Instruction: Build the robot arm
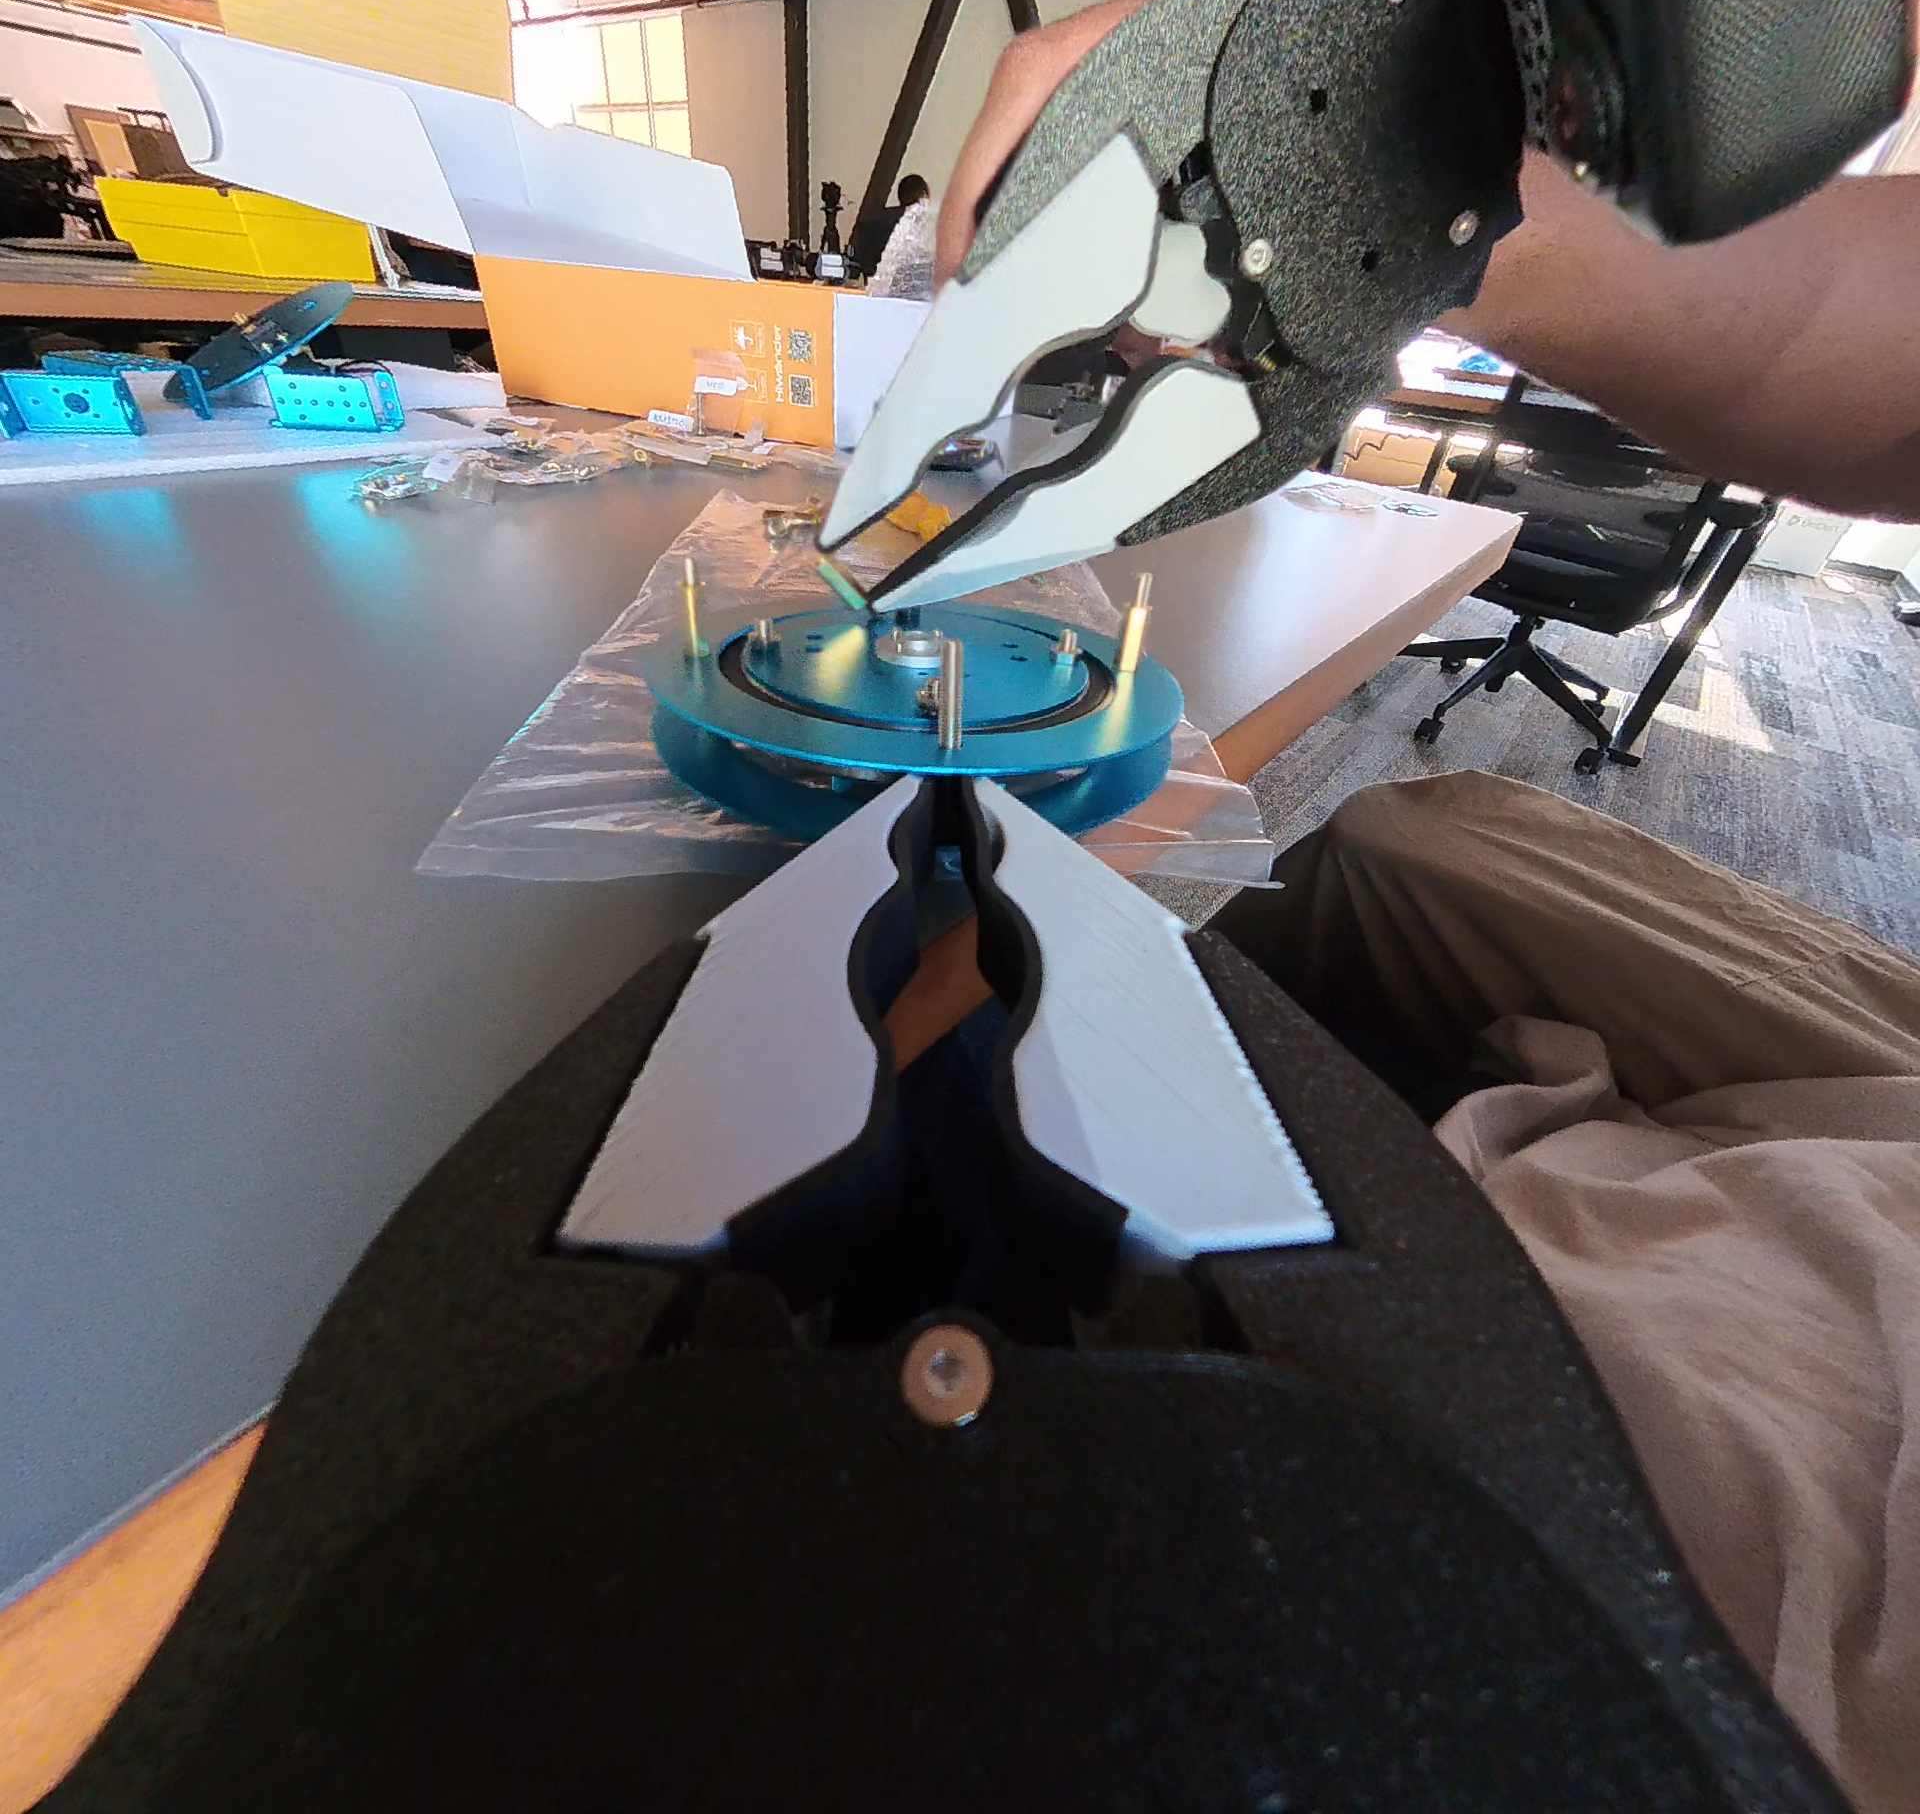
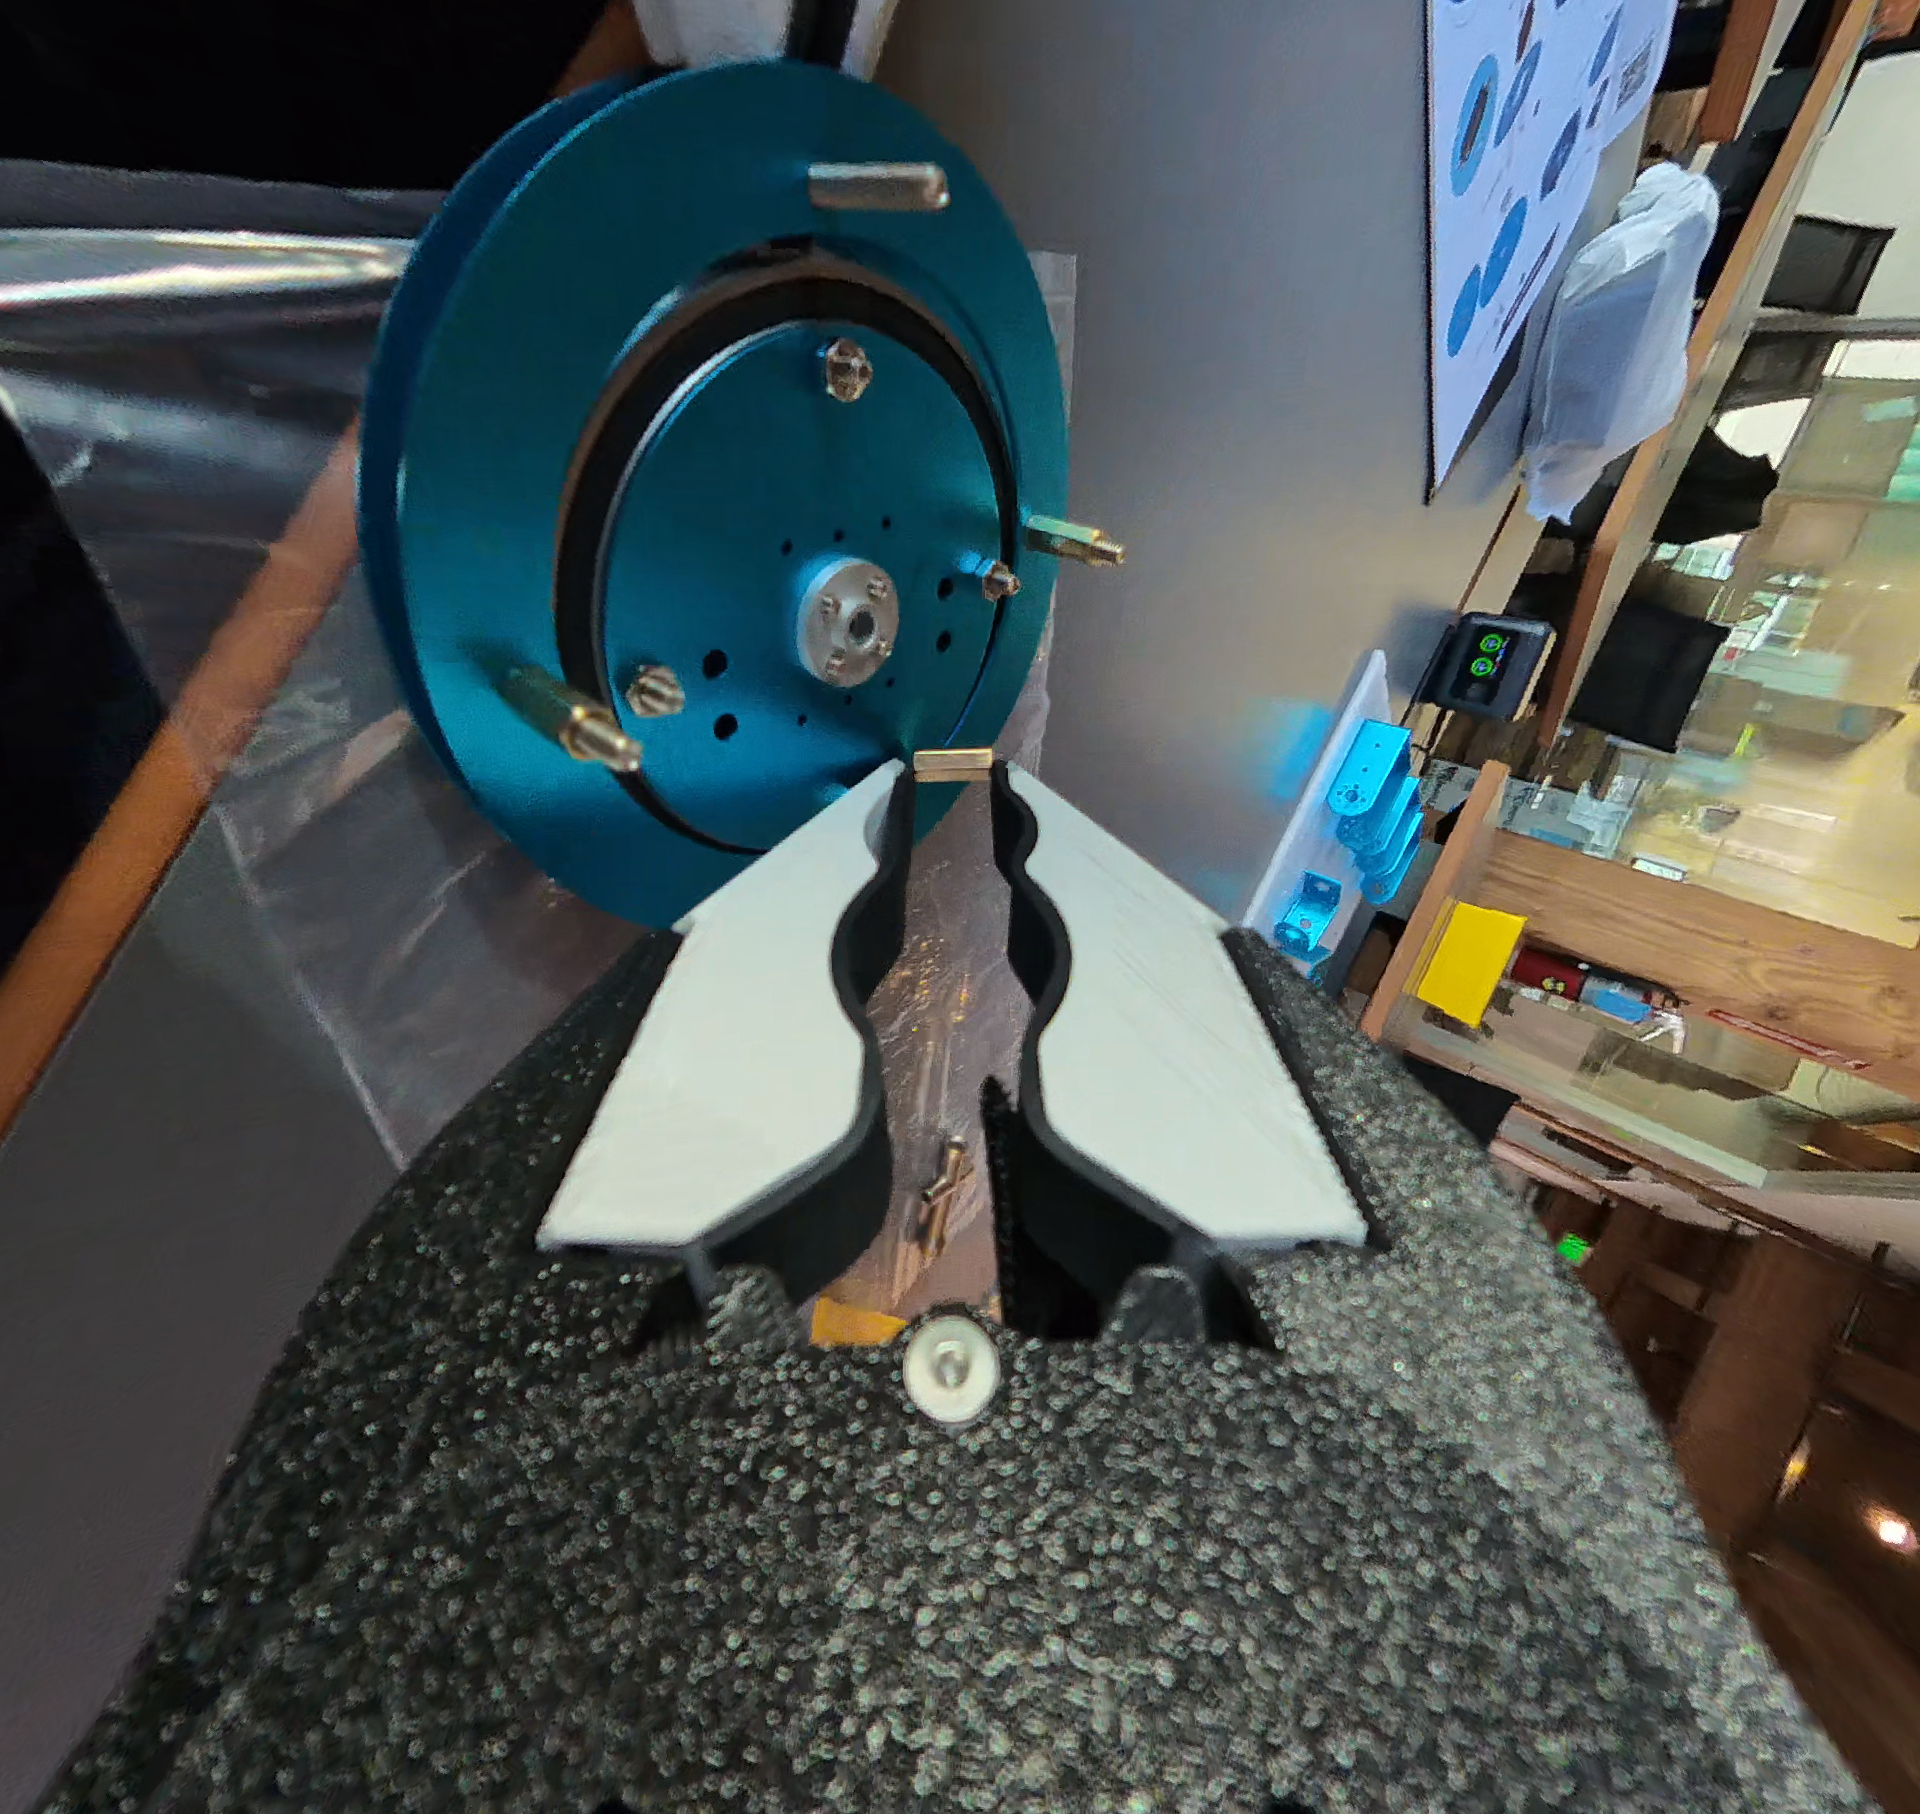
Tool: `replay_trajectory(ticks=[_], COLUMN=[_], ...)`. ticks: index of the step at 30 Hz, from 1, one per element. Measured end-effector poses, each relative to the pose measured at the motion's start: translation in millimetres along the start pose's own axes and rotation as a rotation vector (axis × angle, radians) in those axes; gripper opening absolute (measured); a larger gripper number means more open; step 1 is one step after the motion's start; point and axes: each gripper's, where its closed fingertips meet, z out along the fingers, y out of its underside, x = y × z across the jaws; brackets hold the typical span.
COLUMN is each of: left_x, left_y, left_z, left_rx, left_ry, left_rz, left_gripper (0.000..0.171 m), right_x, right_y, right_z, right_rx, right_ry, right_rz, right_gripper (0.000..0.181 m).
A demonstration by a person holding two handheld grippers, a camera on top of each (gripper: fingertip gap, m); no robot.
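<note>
A blue round metal turntable point(image 1: 914, 715) with a silver hub lies on a clear plastic bag point(image 1: 582, 777) near the grey table's edge. Three tall brass standoffs point(image 1: 1138, 621) stand on its outer ring, and short brass nuts sit on the inner disc. My left gripper point(image 1: 940, 803) is shut on the turntable's near rim. My right gripper point(image 1: 847, 590) comes down from above, shut on a small brass standoff point(image 1: 836, 585) just over the inner disc. In the right wrist view the right gripper point(image 2: 951, 777) holds that standoff point(image 2: 951, 765) crosswise in front of the turntable point(image 2: 727, 476).
An open orange and white box point(image 1: 644, 330), blue metal brackets point(image 1: 312, 403) and small bags of hardware point(image 1: 540, 460) lie farther back on the table point(image 1: 260, 725). A person's trousered legs point(image 1: 1610, 1141) are at the right. An office chair point(image 1: 1558, 559) stands beyond the table edge. The gap from one gripper's tips to the other's is roughly 8 cm.
</note>
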Motion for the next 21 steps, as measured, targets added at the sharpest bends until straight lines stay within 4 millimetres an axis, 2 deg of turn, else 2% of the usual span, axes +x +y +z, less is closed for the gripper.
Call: replay_trajectory(ticks=[2,4,5,7,9,11,16,21], left_x=[1.1,1.5,1.7,1.7,1.5,1.6,2.0,2.0], left_y=[1.4,1.9,1.9,1.5,1.6,1.5,1.8,1.9], left_z=[1.2,1.2,1.1,1.1,0.9,1.0,1.5,1.5], left_rx=[-0.004,-0.005,-0.006,-0.006,-0.004,-0.003,-0.003,-0.003], left_ry=[0.003,0.0,-0.002,-0.002,0.0,0.0,-0.004,-0.004], left_rz=[-0.001,0.008,0.011,0.008,0.004,0.004,0.009,0.009], left_gripper=[0.001,0.001,0.001,0.001,0.001,0.001,0.001,0.001], right_x=[-1.7,9.2,14.8,20.6,12.8,11.8,16.9,6.9], right_y=[1.6,6.1,10.2,28.8,53.1,61.0,18.6,9.3], right_z=[-3.5,-10.1,-14.4,-16.4,-11.0,-9.2,-16.0,0.0], right_rx=[0.011,0.041,0.066,0.073,0.038,0.078,0.322,0.233], right_ry=[-0.017,0.035,0.052,0.034,-0.032,-0.061,-0.32,-0.283], right_rz=[0.064,0.128,0.18,0.341,0.474,0.615,1.049,1.191], right_gripper=[0.015,0.0,0.0,0.0,0.0,0.0,0.02,0.021])
